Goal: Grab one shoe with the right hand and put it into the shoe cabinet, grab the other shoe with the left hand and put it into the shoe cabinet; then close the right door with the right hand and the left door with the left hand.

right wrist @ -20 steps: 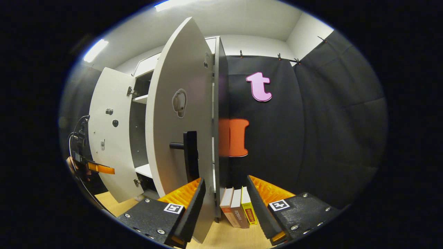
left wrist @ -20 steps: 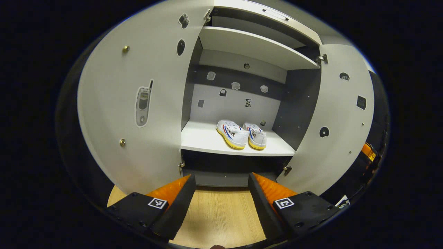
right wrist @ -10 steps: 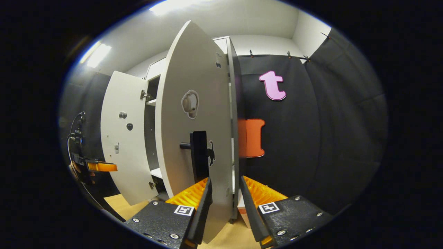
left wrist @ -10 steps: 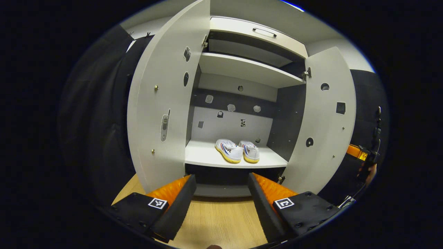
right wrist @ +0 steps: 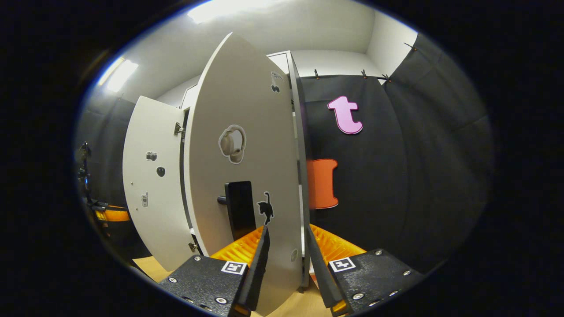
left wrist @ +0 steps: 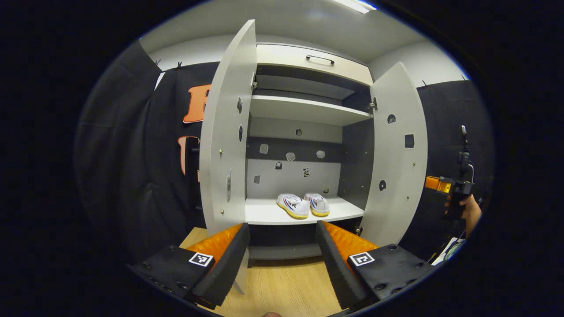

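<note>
Standing open in the left gripper view, the shoe cabinet (left wrist: 308, 110) is the largest thing in the booth, pale on its shelves and doors and dark along its inner side walls, with a drawer front and handle across its top. Its left door (left wrist: 227, 132) swings out toward the camera, nearly edge-on, and its right door (left wrist: 398, 154) also stands wide, both carrying small stickers on their inner faces. On the lower shelf (left wrist: 264, 213) sit the two shoes, side by side and close together, well inside the cabinet: the left shoe (left wrist: 293, 206) and the right shoe (left wrist: 318, 204), both white with yellow soles. A wooden floor (left wrist: 286, 286) runs below. The left gripper (left wrist: 282, 255) hangs in front of the cabinet with its jaws spread wide and nothing between them. Farther right, a hand (left wrist: 469, 211) holds the other tool beyond the right door. In the right gripper view, the right door (right wrist: 246, 176) fills the near middle, its outer face showing a dark handle (right wrist: 239, 209) and a cat sticker (right wrist: 265, 207). The right gripper (right wrist: 286, 259) straddles that door's lower free edge, jaws narrowed with a finger on each side; whether both press on it I cannot tell. The left door (right wrist: 152, 185) stands open behind.
</note>
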The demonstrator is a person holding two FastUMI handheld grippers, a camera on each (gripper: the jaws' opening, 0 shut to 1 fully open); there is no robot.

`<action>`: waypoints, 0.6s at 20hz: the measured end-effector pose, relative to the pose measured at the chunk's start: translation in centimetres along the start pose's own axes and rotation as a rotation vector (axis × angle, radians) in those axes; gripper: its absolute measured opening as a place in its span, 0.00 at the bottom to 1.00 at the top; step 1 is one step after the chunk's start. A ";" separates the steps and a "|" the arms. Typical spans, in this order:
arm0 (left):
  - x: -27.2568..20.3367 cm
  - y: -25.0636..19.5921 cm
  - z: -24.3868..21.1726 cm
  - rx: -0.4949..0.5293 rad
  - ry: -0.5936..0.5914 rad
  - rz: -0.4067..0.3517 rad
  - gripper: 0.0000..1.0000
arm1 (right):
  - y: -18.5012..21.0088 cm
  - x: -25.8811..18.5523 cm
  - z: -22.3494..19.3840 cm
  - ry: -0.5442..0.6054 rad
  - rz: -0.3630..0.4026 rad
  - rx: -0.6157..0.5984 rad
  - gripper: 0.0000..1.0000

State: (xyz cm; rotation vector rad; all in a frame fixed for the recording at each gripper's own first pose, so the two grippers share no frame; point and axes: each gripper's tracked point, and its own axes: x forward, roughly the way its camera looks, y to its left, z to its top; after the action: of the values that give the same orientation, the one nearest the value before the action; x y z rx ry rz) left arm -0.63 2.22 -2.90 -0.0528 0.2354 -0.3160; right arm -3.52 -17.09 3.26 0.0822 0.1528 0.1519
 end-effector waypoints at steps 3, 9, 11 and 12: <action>-0.9 0.8 1.3 0.013 -0.031 -0.006 0.96 | 1.8 0.7 -0.3 0.004 0.029 -0.007 0.54; -2.6 4.6 2.4 0.032 -0.065 0.063 0.96 | 5.6 3.8 -0.7 0.004 0.089 0.025 0.64; -3.2 6.0 2.2 0.027 -0.067 0.101 0.96 | 6.5 5.5 -1.4 0.023 0.096 0.058 0.67; -3.5 6.9 2.0 0.025 -0.067 0.117 0.96 | 7.3 6.5 -1.3 0.022 0.115 0.083 0.72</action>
State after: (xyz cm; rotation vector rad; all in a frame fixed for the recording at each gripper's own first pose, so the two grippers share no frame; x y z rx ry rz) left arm -1.32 9.86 -0.79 -0.0243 0.1674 -0.1999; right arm 1.57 -8.84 1.70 0.1726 0.1763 0.2614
